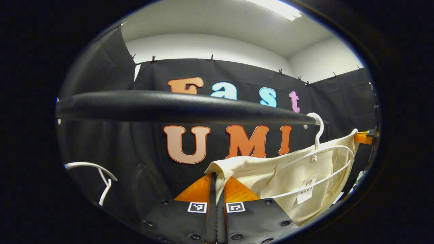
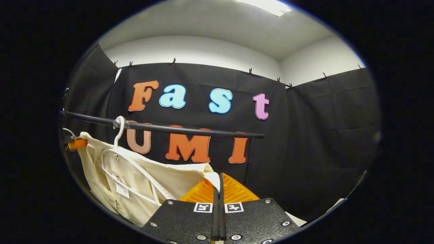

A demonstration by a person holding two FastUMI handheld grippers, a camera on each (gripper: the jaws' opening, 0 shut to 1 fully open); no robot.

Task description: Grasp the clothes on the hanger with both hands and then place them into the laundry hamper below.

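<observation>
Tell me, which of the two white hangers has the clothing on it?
The white hanger hooked on the black rail carries the cream garment. The other hanger, lower down on the far side of the left gripper view, is bare.

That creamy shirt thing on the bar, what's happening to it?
A person is taking it down with two grippers. The left gripper and the right gripper each pinch a top corner of the cream garment, pulling it wide. It is not off yet: the white hanger is hooked on the black rail.
</observation>
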